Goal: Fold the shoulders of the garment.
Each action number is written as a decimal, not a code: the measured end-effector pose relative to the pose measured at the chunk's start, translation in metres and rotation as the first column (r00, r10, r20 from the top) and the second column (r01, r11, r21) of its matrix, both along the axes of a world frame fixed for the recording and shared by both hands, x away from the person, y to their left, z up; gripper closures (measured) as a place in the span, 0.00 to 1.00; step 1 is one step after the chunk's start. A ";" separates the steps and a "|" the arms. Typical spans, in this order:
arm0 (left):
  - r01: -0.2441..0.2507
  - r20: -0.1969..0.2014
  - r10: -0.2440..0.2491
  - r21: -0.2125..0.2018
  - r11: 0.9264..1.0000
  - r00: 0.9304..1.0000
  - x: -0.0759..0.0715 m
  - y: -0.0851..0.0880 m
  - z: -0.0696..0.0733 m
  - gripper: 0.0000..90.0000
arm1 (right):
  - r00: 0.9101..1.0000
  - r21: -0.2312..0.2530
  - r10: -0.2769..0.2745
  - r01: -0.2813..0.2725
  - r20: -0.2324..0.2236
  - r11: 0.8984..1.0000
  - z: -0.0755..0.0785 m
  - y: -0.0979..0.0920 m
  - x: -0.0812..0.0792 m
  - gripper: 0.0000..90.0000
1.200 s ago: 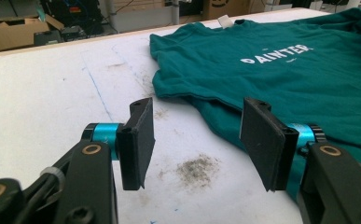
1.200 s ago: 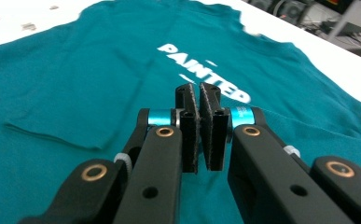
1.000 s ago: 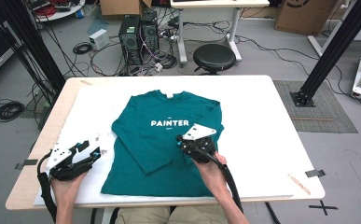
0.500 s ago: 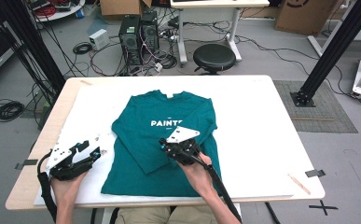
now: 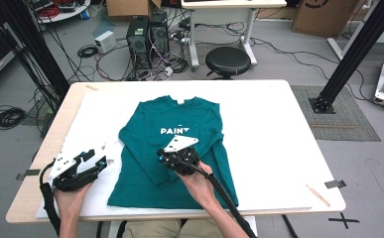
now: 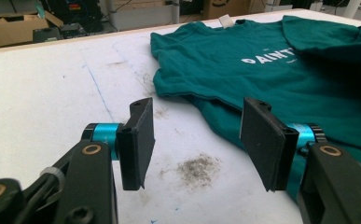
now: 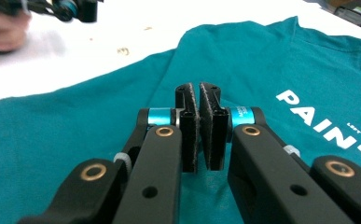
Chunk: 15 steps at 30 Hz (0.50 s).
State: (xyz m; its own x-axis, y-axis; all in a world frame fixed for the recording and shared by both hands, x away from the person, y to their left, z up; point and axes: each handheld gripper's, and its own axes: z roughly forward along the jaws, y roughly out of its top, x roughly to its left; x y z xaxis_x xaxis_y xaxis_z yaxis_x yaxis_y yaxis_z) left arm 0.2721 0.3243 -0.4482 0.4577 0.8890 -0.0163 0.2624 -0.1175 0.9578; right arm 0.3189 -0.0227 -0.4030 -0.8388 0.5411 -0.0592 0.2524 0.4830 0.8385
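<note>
A teal long-sleeved shirt [image 5: 150, 144] with white lettering lies flat, front up, in the middle of the white table [image 5: 279, 148]. My right gripper [image 5: 163, 157] hovers low over the shirt's chest, just below the lettering, jaws shut. In the right gripper view the pads [image 7: 188, 121] meet over the shirt [image 7: 262, 60] and I see no cloth between them. My left gripper [image 5: 100, 161] rests on bare table left of the shirt, open and empty. Seen in the left gripper view, its gripper [image 6: 197, 135] points at the shirt [image 6: 262, 79], where a raised fold covers the end of the lettering.
The table's front edge runs just under both hands. Bare white tabletop lies to the right of the shirt and beyond it. Behind the table, on the floor, are computer towers [image 5: 147, 37], loose cables and a black stool [image 5: 228, 59]. A black frame post [image 5: 351, 54] rises at right.
My right gripper has slid left across the shirt, from its right side to the middle, covering the end of the lettering. The left gripper has stayed put.
</note>
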 end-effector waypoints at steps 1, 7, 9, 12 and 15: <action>-0.001 0.001 0.001 -0.002 1.000 1.000 0.000 0.000 0.000 0.50 | 1.000 -0.010 -0.004 0.004 0.005 1.000 -0.002 0.001 0.001 0.95; 0.002 0.001 -0.002 -0.001 1.000 1.000 0.000 0.001 0.000 0.50 | 0.990 -0.046 -0.115 0.119 0.084 0.992 0.006 -0.015 0.000 0.53; 0.002 0.003 -0.002 -0.002 1.000 1.000 0.000 0.000 0.000 0.50 | 0.983 -0.018 -0.158 0.160 0.092 0.987 0.012 -0.032 0.000 0.51; 0.001 0.001 -0.001 0.001 1.000 1.000 0.000 0.000 0.000 0.50 | 0.971 0.015 -0.224 0.224 0.087 0.975 0.018 -0.065 0.003 0.53; 0.001 0.000 -0.001 0.008 1.000 1.000 0.000 0.000 0.000 0.50 | 0.948 0.034 -0.314 0.312 0.061 0.949 0.020 -0.104 0.012 0.59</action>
State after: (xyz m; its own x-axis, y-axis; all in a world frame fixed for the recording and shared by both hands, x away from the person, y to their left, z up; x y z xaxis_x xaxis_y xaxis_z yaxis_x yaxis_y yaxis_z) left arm 0.2724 0.3238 -0.4482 0.4581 0.8888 -0.0093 0.2619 -0.1250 0.9570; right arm 0.3311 -0.1264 -0.3834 -0.6220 0.7776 -0.0923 0.3322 0.3688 0.8681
